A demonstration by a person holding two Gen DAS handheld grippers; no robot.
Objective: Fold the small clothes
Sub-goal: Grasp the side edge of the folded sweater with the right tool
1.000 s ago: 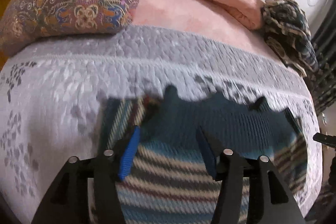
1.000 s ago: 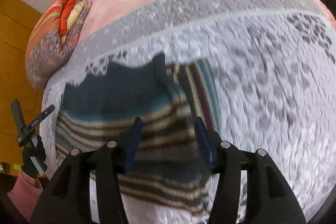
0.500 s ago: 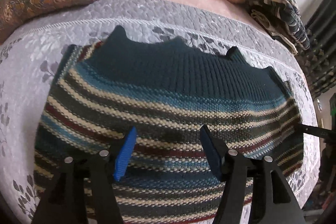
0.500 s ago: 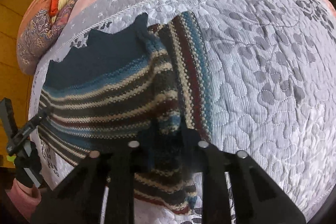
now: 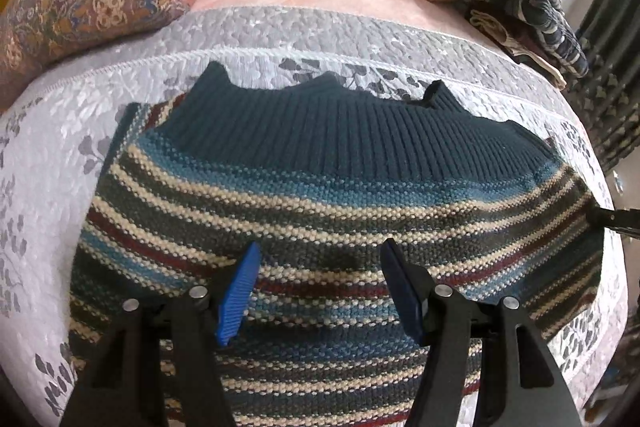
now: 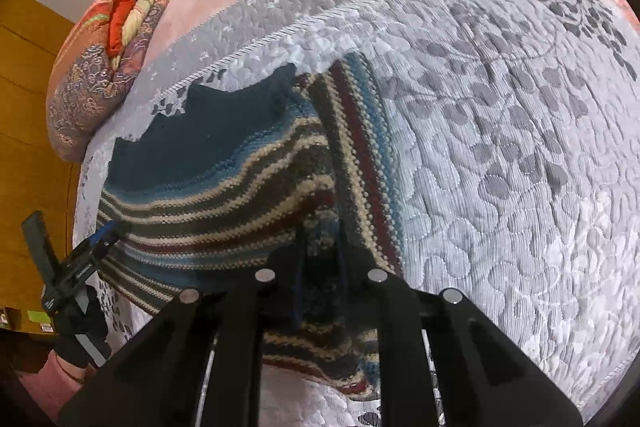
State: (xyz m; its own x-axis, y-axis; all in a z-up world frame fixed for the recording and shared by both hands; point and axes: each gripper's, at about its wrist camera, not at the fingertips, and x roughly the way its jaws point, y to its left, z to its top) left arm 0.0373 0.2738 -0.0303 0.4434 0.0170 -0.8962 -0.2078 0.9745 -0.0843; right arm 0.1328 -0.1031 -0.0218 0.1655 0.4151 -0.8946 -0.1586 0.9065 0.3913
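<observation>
The striped knit sweater (image 5: 320, 187) lies flat on the grey quilted bedspread (image 5: 48, 155), spreading under and ahead of the left hand-held gripper (image 5: 318, 287) — its blue fingers spread wide, gripping nothing. The right hand-held gripper (image 6: 320, 267) is pressed together on the sweater's folded edge — pinching it.

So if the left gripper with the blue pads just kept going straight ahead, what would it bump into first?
Most likely the striped sweater. The left gripper is open and hangs close above its striped part, pointing toward the dark ribbed band. How steeply it tilts down is hard to judge, so the exact spot is uncertain.
</observation>
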